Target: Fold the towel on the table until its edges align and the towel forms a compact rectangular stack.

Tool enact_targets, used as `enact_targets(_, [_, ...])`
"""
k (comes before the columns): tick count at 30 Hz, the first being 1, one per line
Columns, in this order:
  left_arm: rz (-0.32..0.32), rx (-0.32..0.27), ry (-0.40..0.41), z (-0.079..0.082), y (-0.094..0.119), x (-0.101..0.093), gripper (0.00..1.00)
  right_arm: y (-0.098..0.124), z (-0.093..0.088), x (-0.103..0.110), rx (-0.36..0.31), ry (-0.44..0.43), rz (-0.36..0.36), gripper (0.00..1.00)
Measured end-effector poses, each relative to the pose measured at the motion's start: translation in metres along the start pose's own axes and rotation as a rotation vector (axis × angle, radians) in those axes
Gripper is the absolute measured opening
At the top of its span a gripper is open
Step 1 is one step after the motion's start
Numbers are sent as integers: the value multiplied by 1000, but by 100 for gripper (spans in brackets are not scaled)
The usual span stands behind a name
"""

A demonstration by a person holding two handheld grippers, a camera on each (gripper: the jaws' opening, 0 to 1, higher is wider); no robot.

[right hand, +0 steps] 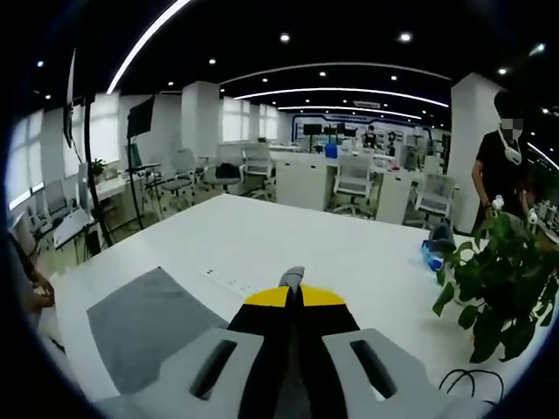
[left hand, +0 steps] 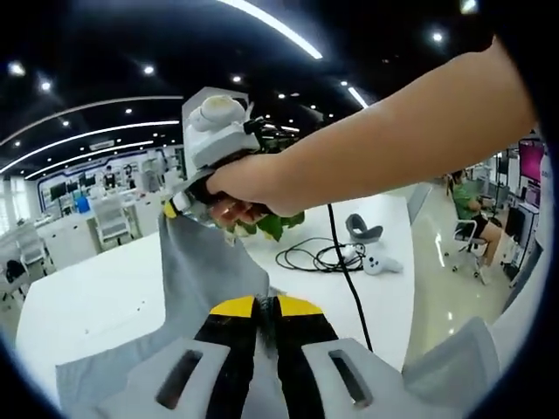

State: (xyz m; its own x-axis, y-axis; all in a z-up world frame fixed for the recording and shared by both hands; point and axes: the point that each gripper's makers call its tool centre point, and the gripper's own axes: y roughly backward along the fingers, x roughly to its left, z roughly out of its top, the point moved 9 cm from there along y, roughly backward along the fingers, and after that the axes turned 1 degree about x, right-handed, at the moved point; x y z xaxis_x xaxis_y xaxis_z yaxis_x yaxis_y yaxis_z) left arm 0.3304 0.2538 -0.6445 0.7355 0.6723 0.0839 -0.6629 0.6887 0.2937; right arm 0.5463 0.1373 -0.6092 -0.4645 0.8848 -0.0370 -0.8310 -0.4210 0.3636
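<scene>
Matt grey cloth towel; glossy table

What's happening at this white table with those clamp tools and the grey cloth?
A person is folding a grey towel with a two-jaw gripper in each hand. The left gripper is shut on one part of the cloth. The right gripper, held in the person's hand, pinches another part and holds it up above the white table. The rest of the towel lies flat on the table. A potted plant and loose cables sit nearby. The fold isn't finished yet.
</scene>
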Motion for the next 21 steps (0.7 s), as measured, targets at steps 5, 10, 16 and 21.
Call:
enact_targets(5, [7,-29,4,6,12,4,7,1,14,5,-11,12,-1,0])
enact_targets(10, [12,-62,12,15,22,9,7,11,31,8,-28,32,-8,0])
enact_targets(16, [7,-81,3,28,29,11,7,20,48,4,-43,49,-20,0])
enact_targets(21, [-21,-102,-13,44,26,2,7,27,51,-6,-42,59,-36,0])
